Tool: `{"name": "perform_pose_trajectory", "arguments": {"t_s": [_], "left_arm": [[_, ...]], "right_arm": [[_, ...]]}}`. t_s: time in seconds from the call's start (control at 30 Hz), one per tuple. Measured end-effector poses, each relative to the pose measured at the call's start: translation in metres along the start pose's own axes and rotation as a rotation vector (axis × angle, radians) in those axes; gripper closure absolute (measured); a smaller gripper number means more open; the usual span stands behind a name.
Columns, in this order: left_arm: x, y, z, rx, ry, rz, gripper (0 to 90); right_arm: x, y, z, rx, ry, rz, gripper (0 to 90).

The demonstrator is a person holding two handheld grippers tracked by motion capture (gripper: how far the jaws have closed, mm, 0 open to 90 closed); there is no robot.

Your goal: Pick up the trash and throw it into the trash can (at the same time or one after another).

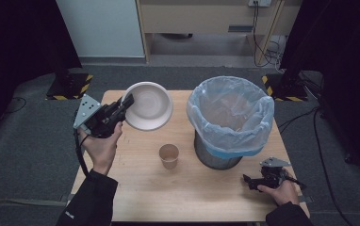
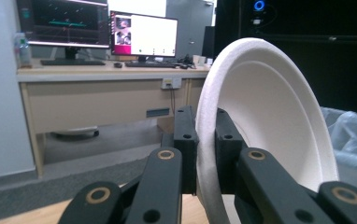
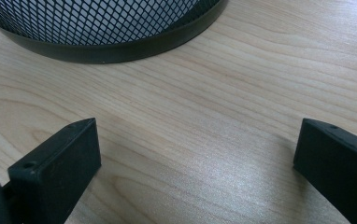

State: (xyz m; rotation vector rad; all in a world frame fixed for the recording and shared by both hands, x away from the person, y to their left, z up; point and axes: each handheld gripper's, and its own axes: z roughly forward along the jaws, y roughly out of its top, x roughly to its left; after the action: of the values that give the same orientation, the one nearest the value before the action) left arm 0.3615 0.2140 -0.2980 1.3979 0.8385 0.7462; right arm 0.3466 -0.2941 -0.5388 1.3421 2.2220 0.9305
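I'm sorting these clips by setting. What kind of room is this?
Probably a lab or office set up for recording: a desk with lit monitors, grey carpet under a small wooden table, and hazard-striped stand bases.

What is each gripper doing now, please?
Left gripper: closed on the white bowl rim.
Right gripper: open, holding nothing, above the table.

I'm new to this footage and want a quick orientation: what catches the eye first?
A white bowl held up on edge over the table's far left, its rim clamped by the left gripper. To the right stands a mesh bin with a pale blue liner; a paper cup sits in front, between them. The right gripper rests open near the bin's base.
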Motion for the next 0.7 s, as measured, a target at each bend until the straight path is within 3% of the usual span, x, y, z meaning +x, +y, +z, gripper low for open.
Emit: {"name": "perform_pose_trajectory", "arguments": {"t_s": [0.23,0.7], "left_arm": [[-0.021,0.018,0.015,-0.026,-0.047,0.027,82.8],[-0.049,0.043,0.04,-0.046,-0.095,0.076,82.8]], "right_arm": [[0.0,0.0,0.0,-0.001,0.0,-0.004,0.9],[0.0,0.0,0.0,-0.001,0.0,-0.004,0.9]]}}
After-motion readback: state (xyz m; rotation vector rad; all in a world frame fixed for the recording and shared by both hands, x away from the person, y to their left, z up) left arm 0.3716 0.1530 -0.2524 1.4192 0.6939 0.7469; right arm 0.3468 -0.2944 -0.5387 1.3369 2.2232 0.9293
